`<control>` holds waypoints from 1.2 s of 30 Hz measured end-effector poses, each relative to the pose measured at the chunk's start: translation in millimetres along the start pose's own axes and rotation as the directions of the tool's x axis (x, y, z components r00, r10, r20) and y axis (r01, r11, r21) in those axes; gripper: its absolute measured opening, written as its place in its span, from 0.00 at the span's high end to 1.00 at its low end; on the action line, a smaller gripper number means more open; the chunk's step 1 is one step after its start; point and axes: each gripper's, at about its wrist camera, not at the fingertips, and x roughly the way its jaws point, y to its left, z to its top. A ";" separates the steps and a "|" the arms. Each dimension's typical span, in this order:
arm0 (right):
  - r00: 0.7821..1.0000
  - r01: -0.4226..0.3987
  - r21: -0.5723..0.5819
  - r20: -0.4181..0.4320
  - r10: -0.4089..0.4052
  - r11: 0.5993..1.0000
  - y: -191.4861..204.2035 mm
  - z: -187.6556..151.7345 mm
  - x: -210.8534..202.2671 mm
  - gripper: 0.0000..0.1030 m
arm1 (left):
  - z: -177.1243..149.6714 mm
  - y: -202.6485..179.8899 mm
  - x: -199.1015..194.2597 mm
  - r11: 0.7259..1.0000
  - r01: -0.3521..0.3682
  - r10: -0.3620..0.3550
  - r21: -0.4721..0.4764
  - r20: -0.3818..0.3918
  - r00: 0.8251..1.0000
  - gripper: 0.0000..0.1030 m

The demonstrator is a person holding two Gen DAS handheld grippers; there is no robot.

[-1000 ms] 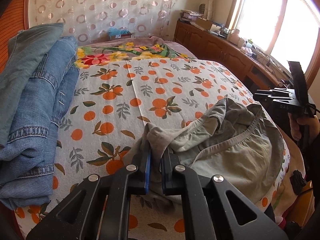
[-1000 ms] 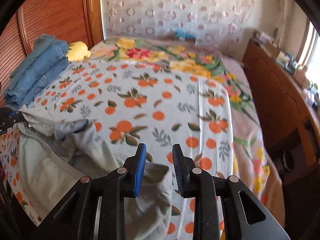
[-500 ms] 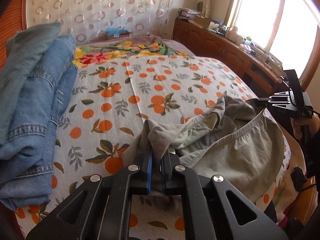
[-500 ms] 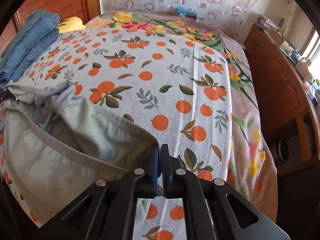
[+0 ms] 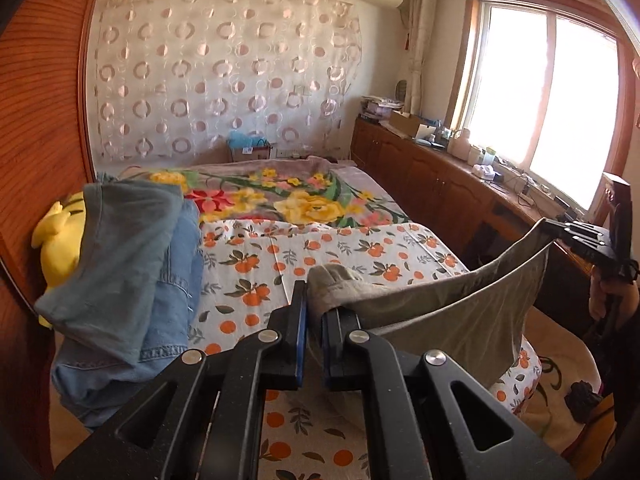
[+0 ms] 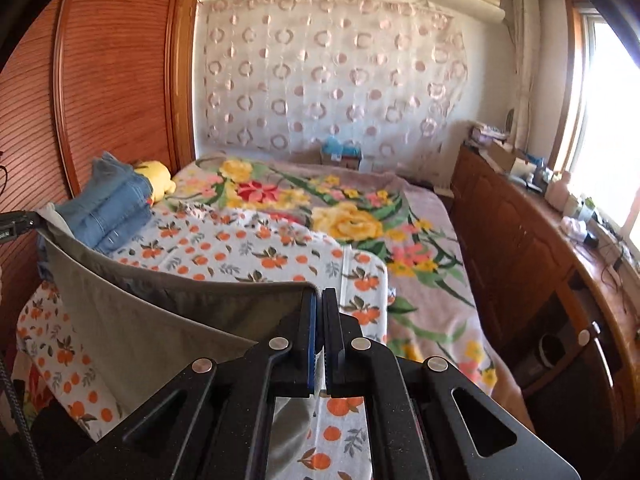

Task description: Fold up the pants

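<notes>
Grey-olive pants [image 5: 472, 320]; white sheet [image 5: 360, 248] with orange fruit print; blue jeans [image 5: 132, 264]; yellow plush [image 6: 158, 176]

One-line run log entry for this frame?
phase: lift | left gripper: shut on grey-green pants | right gripper: shut on pants | waistband taut between grippers, above bed

– Daylight floods in from the window [image 5: 548, 100], panes totally blown out white.
– Yep, room's bright, soft shadows. Fisheye bends the edges, corners go black, mostly sharp.
</notes>
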 end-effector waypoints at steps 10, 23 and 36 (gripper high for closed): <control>0.992 0.070 0.019 0.100 -0.071 0.997 3.7 49.3 61.3 0.98 | 87.8 10.1 31.8 0.991 -0.121 0.118 0.058 0.059 0.991 0.94; 0.990 -0.031 0.068 0.140 0.021 0.997 47.1 -57.4 89.4 0.98 | 36.2 17.0 2.7 0.990 -0.137 0.133 0.028 0.132 0.982 0.94; 0.983 -0.080 0.145 -0.154 0.102 0.986 81.5 -245.1 169.0 0.98 | -128.6 20.2 64.2 0.986 -0.147 0.136 -0.084 -0.121 0.983 0.94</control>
